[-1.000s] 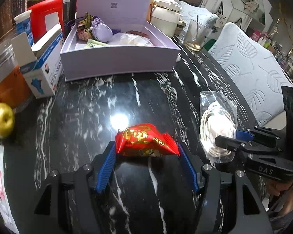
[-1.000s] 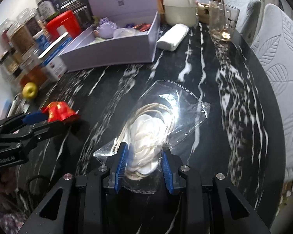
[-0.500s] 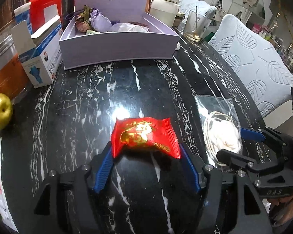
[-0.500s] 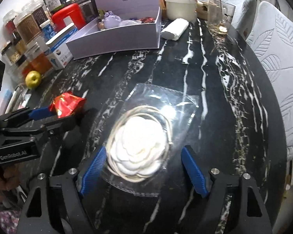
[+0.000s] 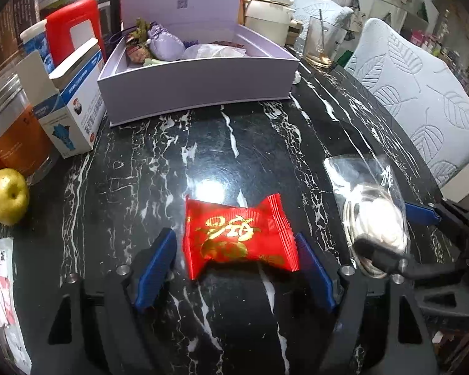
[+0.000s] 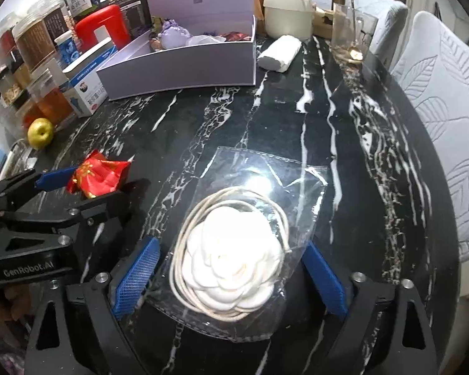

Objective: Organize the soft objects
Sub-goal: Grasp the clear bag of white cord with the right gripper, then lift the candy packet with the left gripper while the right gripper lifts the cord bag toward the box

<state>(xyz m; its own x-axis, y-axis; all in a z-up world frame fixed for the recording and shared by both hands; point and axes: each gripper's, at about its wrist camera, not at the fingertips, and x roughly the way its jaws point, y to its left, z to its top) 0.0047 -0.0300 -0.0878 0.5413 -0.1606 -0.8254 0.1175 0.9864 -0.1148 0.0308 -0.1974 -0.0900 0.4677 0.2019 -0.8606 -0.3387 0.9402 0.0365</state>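
At the back of the black marble table [image 5: 234, 143] stands an open lilac box [image 5: 200, 92] with its lid raised upright behind it. Inside lie a small purple sachet [image 5: 165, 45] at the left end, a brownish-green ornament beside it, and a pale crumpled packet [image 5: 214, 52] toward the middle. Left of the box are a blue-and-white carton [image 5: 73, 109], a red canister [image 5: 75, 36] and clear jars [image 6: 36, 39] of dry goods, with a yellow apple [image 5: 7, 197] in front of them. A white roll [image 6: 279, 53] lies just right of the box, near a cream pot [image 6: 287, 14] and a drinking glass [image 6: 348, 36].

Your left gripper [image 5: 234, 268] points steeply down at the table. A red candy packet [image 5: 239, 237] with gold lettering lies between its blue pads [image 5: 154, 268]. The right pad touches the packet's crimped edge, the left pad stands just clear, so the claw is narrow but not pinching.

Your right gripper [image 6: 229, 278], just beside the left one, also tilts steeply down. Its jaws sprang apart and have just narrowed a little, and they stand wide. Between them, flat on the table, lies a clear plastic bag [image 6: 265, 187] holding a white fabric flower [image 6: 231, 265] ringed by a cream cord. The pads flank the bag without squeezing it; whether they brush its edges you cannot tell.
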